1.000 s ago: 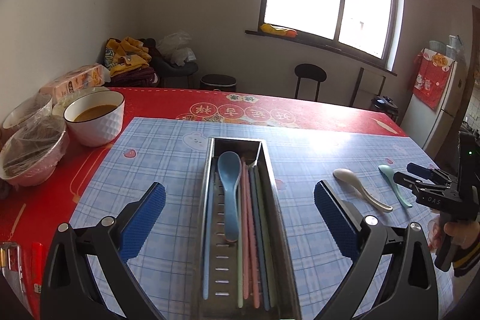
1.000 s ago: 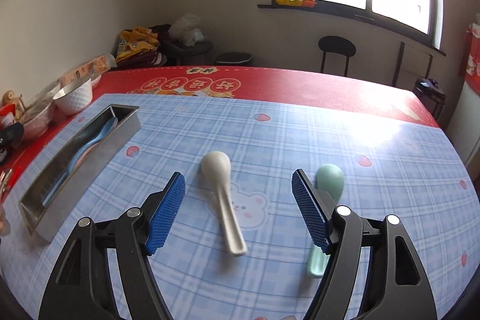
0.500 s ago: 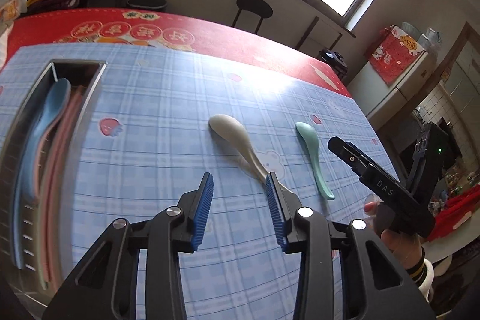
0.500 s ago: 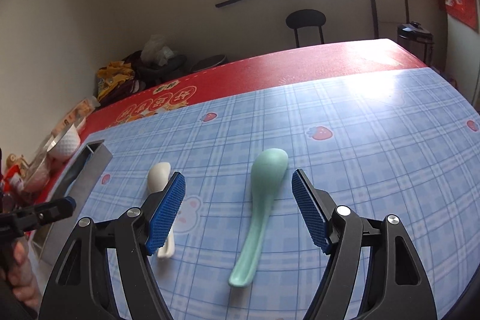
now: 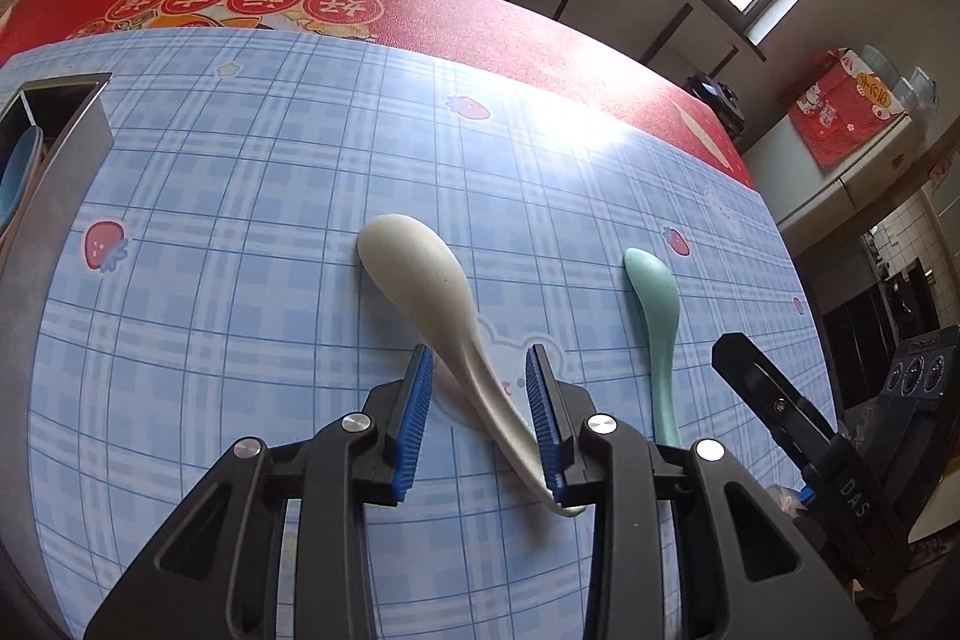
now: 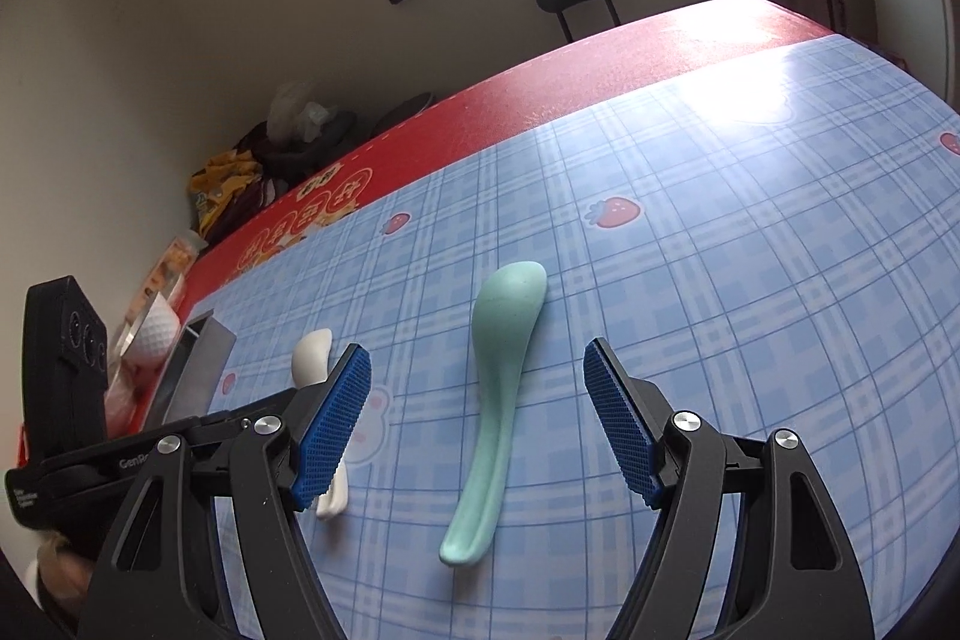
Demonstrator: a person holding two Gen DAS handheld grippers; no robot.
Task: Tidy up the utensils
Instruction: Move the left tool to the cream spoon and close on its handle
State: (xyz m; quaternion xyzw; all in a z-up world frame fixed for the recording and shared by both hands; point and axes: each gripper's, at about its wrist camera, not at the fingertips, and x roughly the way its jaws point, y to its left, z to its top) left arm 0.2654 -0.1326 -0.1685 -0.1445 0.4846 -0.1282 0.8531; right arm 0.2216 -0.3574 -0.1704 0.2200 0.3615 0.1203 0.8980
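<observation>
Both grippers straddle spoon handles on the blue checked mat.

Left gripper [image 5: 480, 406]: jaws narrowed around the cream spoon [image 5: 432, 304] handle, a gap remaining on the left side, not clamped. Right gripper [image 6: 477, 424]: jaws spread wide, either side of the green spoon [image 6: 498, 388]. Both spoons lie flat on the mat [image 5: 252, 232]. Metal utensil tray [image 5: 51, 196] sits at the far left.

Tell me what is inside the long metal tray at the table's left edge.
In the long metal tray, only the bowl of a light blue spoon shows near its far end. The frame edge cuts off the remainder of the interior.
</observation>
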